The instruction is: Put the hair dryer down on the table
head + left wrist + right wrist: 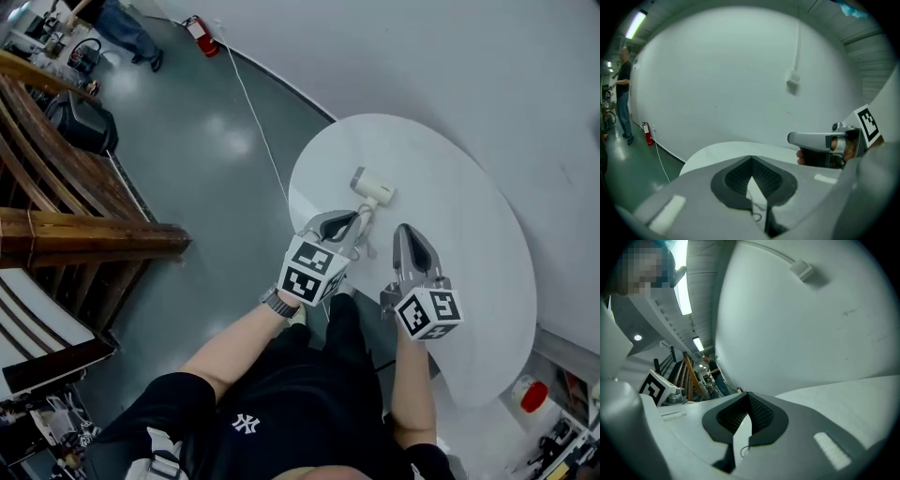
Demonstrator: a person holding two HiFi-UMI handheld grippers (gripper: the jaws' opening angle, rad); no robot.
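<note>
Hair dryer (373, 187): found lying on its side on the round white desk (469, 216), well in from the desk's rim. Its barrel points toward the far part of the desk and its handle toward the near rim. It rests free, with nothing clamped on it.

Left hand-held gripper (354, 221): over the near part of the desk, its tip just beside the end of the handle. Contact cannot be confirmed. Its own view shows the jaws closed tip to tip with nothing between them, only bare desk beyond.

Right hand-held gripper (405, 230): also over the near part of the desk and also clenched on nothing.

Assessment: the dryer is already on the desk, so the task looks complete or nearly so.

Handling, as judged:
- The body appears to be a stiff, smooth plastic shell of modest weight, heavier at the barrel end.
- The gloss suggests it could slip or twist in a pinch grip.
- The handle is the narrow, straight part and the sound place to take hold, close under the barrel so that the head does not swing.
- A drop could crack the shell.
</note>
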